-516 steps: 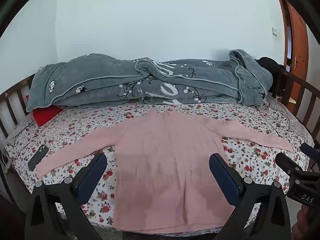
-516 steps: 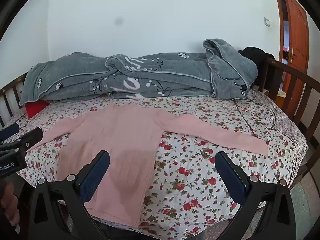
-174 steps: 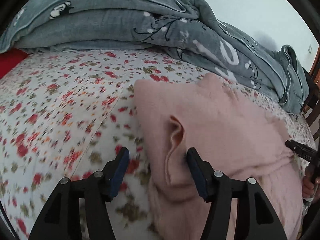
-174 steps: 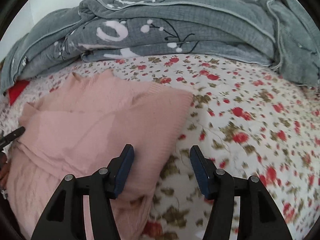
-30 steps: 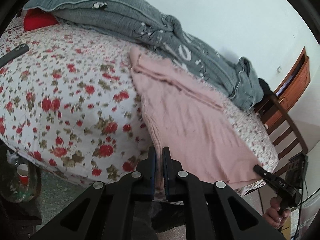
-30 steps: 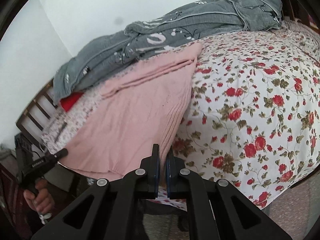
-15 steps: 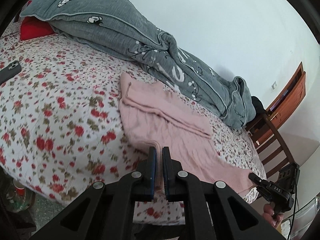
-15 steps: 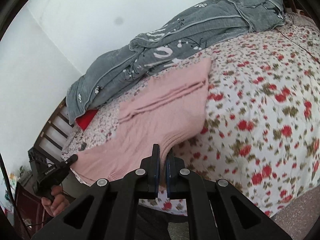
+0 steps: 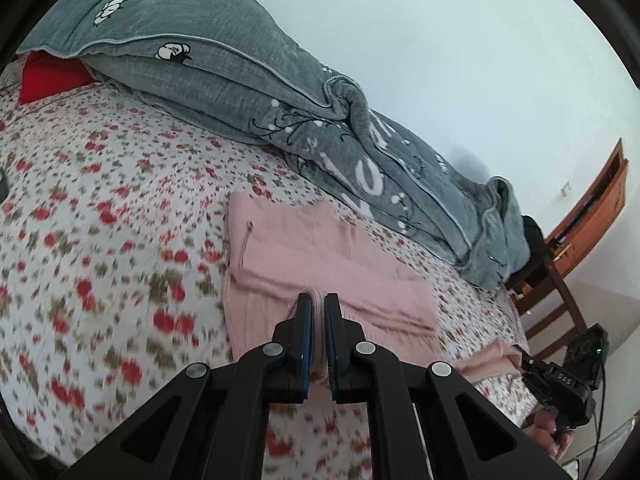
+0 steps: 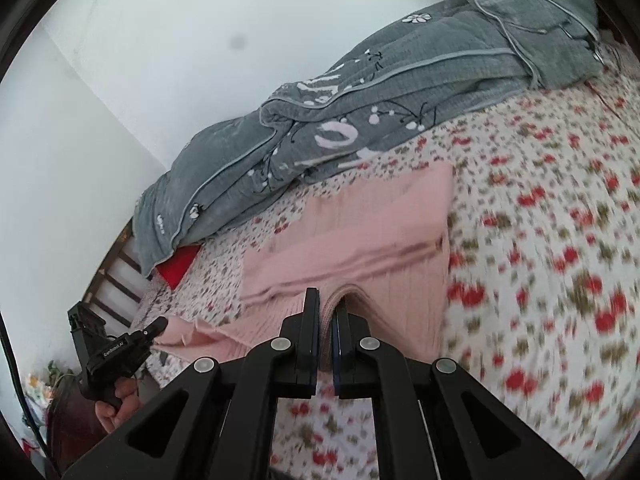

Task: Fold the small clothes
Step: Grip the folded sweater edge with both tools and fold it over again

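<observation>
A pink knit sweater [image 9: 320,252] lies on the flowered bed, its sleeves folded across the chest; it also shows in the right wrist view [image 10: 360,236]. My left gripper [image 9: 315,300] is shut on the sweater's bottom hem at its left corner and holds it lifted over the body. My right gripper [image 10: 326,300] is shut on the hem at the right corner, also lifted. Each gripper shows in the other's view, the right gripper [image 9: 520,356] and the left gripper [image 10: 158,326], with pink hem stretched between them.
A rolled grey quilt [image 9: 248,80] lies along the far side of the bed against the white wall. A red pillow [image 9: 48,80] sits at the far left. The flowered sheet [image 9: 100,220] spreads around the sweater. A wooden bed rail [image 9: 560,296] and door stand at right.
Both grippers, still shut on the hem, have carried it up and forward from the bed's near edge toward the collar, doubling the lower half over the sweater.
</observation>
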`<state>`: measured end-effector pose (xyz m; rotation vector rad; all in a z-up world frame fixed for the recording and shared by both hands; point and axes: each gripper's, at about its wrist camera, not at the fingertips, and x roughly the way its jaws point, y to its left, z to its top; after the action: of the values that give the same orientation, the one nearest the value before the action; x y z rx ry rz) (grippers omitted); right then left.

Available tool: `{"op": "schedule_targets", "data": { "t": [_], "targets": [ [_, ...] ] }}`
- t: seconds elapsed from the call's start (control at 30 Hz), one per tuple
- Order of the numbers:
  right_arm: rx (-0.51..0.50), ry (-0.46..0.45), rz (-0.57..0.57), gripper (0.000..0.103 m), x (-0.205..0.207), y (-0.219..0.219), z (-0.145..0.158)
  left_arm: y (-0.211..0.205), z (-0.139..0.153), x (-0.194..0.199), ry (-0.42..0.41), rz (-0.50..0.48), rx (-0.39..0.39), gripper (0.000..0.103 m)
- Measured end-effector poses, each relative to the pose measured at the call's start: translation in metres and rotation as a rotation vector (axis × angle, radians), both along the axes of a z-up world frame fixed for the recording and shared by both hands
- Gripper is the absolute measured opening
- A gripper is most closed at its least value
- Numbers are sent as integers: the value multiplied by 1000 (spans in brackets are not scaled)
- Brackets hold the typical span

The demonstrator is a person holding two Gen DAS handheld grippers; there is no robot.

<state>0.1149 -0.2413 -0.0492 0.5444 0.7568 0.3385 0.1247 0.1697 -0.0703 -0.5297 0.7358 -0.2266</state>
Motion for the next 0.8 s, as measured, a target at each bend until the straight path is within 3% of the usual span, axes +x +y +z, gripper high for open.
{"op": "schedule_targets", "data": {
  "t": [0.1,0.23,0.5,0.7,0.8],
  "targets": [
    [-14,0,-1,5,26,0,-3,-2,-5,27,9,18,11,7],
    [2,23,4,5,66,-1,-11,-1,-15,67,56,25,-37,7],
    [-3,57,16,5,146,0,-26,-10,-27,143,91,50,14,7],
    [-28,133,8,10,217,-6,-61,-15,-56,205,185,74,21,8],
    [-53,160,-1,16,237,-13,-72,-14,-63,222,219,74,41,21]
  ]
}}
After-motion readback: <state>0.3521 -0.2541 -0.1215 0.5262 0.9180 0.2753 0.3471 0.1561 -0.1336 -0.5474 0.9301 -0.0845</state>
